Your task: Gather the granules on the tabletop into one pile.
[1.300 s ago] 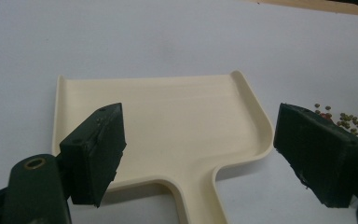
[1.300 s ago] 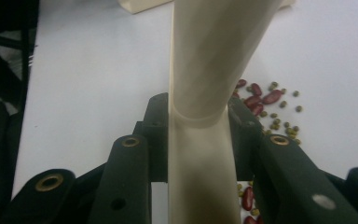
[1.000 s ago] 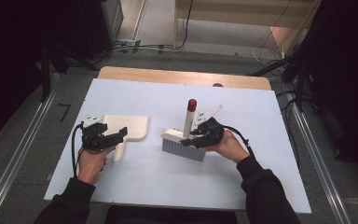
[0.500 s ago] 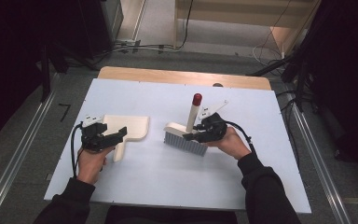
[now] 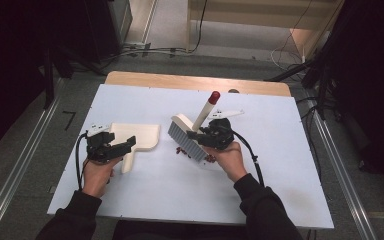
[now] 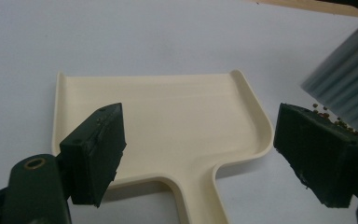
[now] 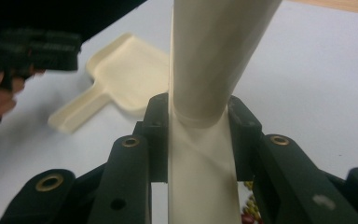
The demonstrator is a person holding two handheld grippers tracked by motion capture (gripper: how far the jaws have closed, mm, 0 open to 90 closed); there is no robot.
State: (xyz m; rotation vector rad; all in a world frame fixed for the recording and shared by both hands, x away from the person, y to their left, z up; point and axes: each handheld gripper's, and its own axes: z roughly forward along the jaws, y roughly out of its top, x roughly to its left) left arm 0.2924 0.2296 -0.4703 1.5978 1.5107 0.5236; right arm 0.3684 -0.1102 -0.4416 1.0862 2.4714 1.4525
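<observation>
With the right tongs (image 5: pixel 200 136) clamped on the brush (image 5: pixel 186 139) handle and the left tongs (image 5: pixel 125 146) gaping wide around the unheld dustpan (image 5: pixel 139 135), a sweep risks shoving it away and scattering the beads (image 5: pixel 182 151) over the bench (image 5: pixel 280 165).

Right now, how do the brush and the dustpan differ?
The brush is clamped by its handle in the right gripper and tilted up off the table; the dustpan lies flat, the left gripper open at its handle. The brush has grey bristles and a red tip; the dustpan is plain. Both are cream plastic.
</observation>
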